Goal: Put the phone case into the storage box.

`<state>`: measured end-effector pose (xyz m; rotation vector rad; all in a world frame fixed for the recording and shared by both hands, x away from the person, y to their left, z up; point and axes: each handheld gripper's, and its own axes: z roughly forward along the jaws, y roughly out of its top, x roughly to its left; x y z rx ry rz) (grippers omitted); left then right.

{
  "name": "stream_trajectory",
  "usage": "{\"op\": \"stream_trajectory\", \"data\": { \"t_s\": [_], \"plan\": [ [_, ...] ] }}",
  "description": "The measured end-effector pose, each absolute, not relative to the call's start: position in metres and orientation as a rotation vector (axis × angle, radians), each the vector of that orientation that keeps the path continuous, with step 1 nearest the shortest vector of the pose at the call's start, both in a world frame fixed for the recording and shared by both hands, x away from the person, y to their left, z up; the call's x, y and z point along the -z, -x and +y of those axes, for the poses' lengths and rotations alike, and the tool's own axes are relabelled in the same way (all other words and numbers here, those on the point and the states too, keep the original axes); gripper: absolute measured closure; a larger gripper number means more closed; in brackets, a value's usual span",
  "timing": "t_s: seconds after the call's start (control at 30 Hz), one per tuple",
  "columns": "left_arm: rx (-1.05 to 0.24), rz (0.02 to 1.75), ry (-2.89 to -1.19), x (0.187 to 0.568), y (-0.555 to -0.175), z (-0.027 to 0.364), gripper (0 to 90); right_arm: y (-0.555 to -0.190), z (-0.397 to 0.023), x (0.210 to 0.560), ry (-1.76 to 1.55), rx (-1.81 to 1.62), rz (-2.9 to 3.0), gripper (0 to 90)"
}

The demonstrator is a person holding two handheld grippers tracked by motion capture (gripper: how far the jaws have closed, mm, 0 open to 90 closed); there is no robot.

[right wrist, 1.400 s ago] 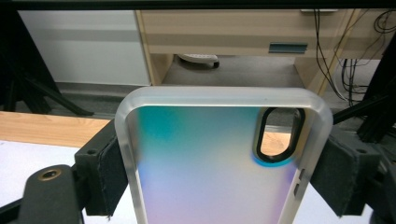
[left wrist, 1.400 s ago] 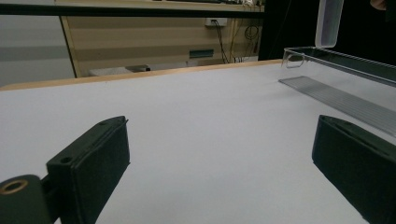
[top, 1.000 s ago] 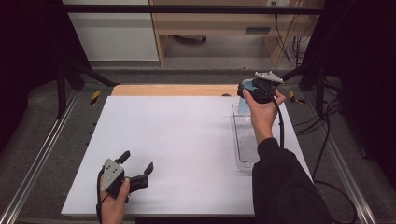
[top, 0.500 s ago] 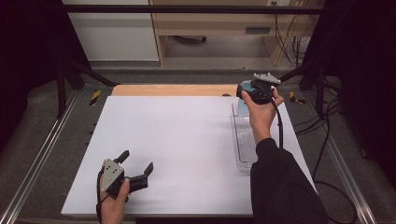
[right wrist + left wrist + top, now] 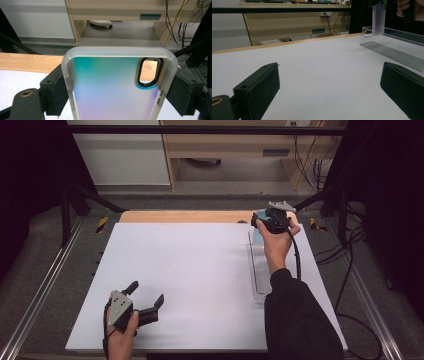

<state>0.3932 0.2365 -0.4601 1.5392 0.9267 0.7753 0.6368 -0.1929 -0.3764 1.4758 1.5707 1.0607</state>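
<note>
Your right claw (image 5: pixel 117 100) grips an iridescent phone case (image 5: pixel 115 92), seemingly above the clear tray (image 5: pixel 261 270); your left claw (image 5: pixel 146 299) rests wide on the tabletop (image 5: pixel 200 270).

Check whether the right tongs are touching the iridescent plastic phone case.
Touching. The right gripper view shows the right tongs with both black pads pressed against the iridescent plastic phone case.

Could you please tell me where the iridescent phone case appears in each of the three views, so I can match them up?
High view: the phone case is at the far right of the table, under the right claw.
Left gripper view: it stands at top right, above the clear tray.
Right gripper view: it is at centre, clamped between the black jaws.
Shared landmark: the wooden table edge.
</note>
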Motion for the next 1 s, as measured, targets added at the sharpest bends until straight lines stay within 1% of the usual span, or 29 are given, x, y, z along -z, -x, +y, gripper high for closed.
{"op": "stream_trajectory", "data": {
  "t_s": [0.4, 1.0],
  "plan": [
    [-0.78, 0.945, -1.535, 0.462, -0.393, 0.238, 2.0, -0.646, -0.193, 0.387, -1.49, -1.05, 1.514, 17.5],
    [-0.777, 0.913, -1.558, 0.46, -0.392, 0.233, 2.0, -0.65, -0.189, 0.41, -1.508, -1.02, 1.486, 17.4]
  ]
}}
